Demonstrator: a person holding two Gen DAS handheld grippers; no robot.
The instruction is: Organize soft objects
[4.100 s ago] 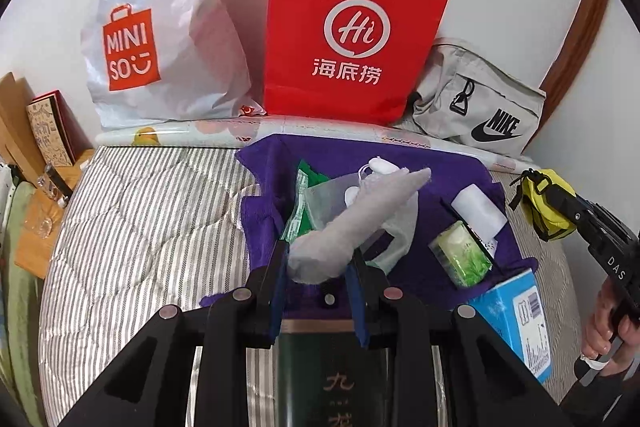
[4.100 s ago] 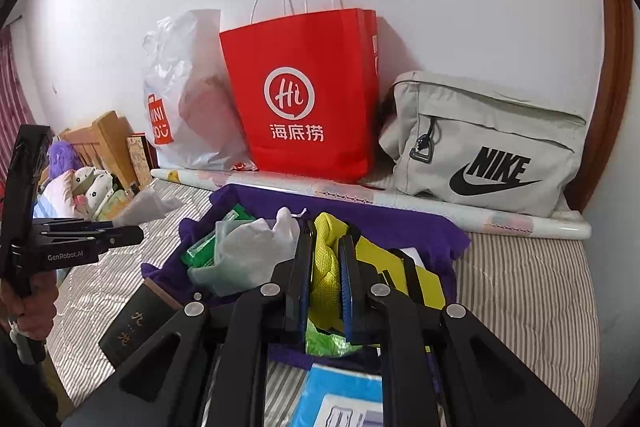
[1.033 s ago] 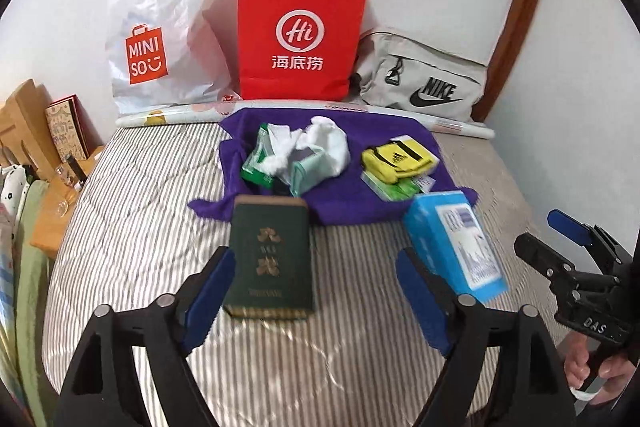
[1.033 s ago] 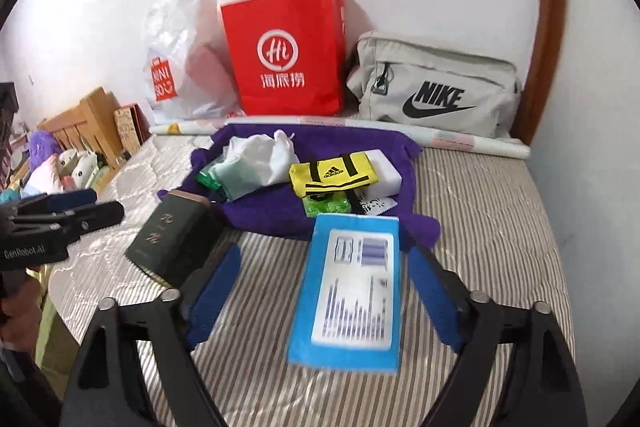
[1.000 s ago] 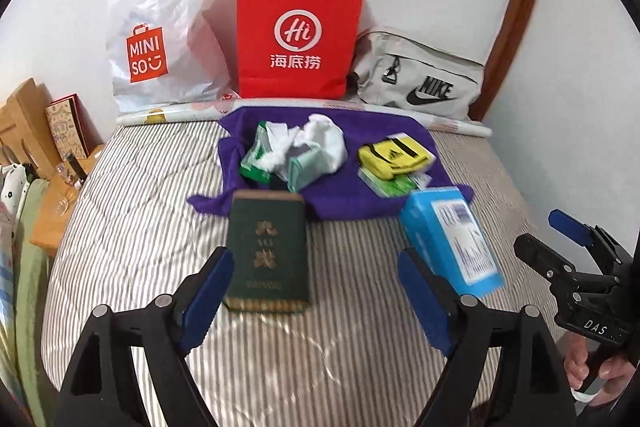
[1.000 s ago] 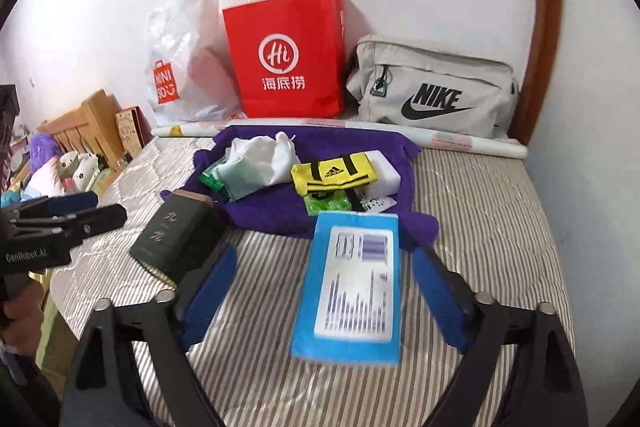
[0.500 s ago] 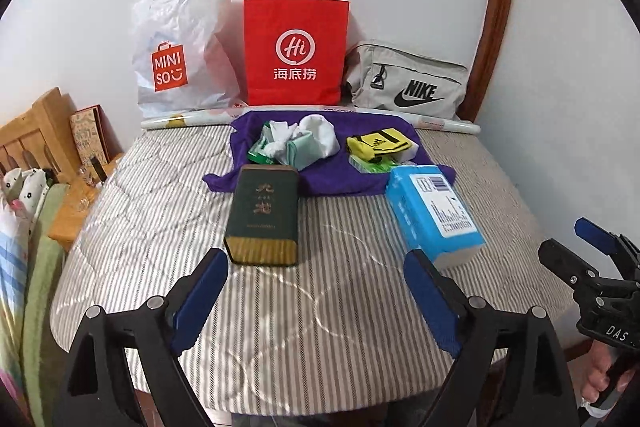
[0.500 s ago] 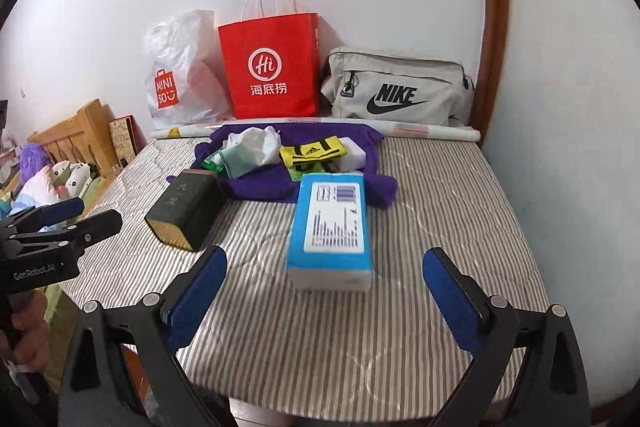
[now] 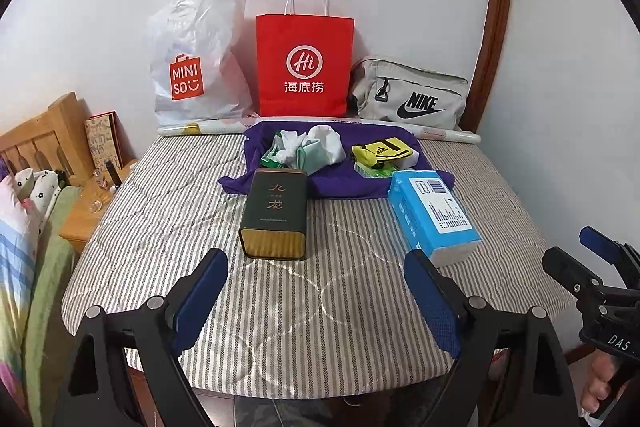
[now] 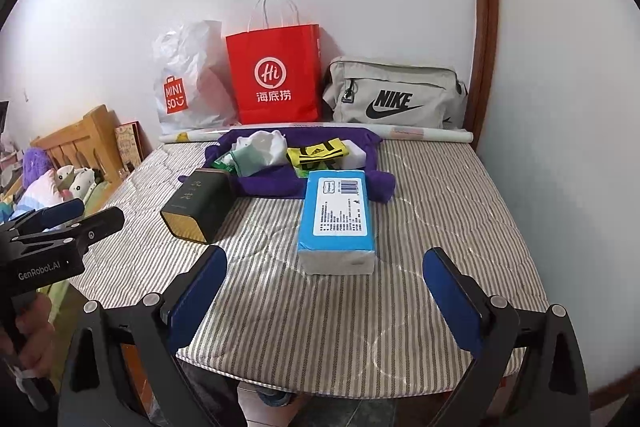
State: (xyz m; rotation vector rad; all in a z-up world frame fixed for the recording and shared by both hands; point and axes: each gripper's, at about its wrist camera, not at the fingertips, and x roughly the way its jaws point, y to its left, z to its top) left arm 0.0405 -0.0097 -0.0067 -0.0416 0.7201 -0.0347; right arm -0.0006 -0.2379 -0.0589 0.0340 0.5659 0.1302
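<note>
Both grippers have been drawn back from the purple cloth (image 9: 362, 183) since the earlier frames, when a grey sock was clamped in the left and a yellow one in the right; the whole striped mattress (image 9: 192, 211) is now taken in. The left gripper (image 9: 316, 301) is held released, nothing between its blue pads, and the right gripper (image 10: 325, 297) is likewise spread wide and empty. The soft things are seen well ahead of both, on the cloth near the wall: a white and pale green pile (image 9: 308, 149) ahead and slightly left of the left gripper, a folded yellow sock (image 9: 381, 151) ahead and to its right, its long axis lying across the view. The yellow sock is judged nearer the right gripper, the pale pile nearer the left. A dark tin (image 9: 276, 213) and a blue tissue pack (image 10: 338, 217) lie between the grippers and the cloth, and any reach would have to pass over or round them. The green packets under the pile and the sock are largely hidden, and what lies inside the pale pile cannot be made out.
</note>
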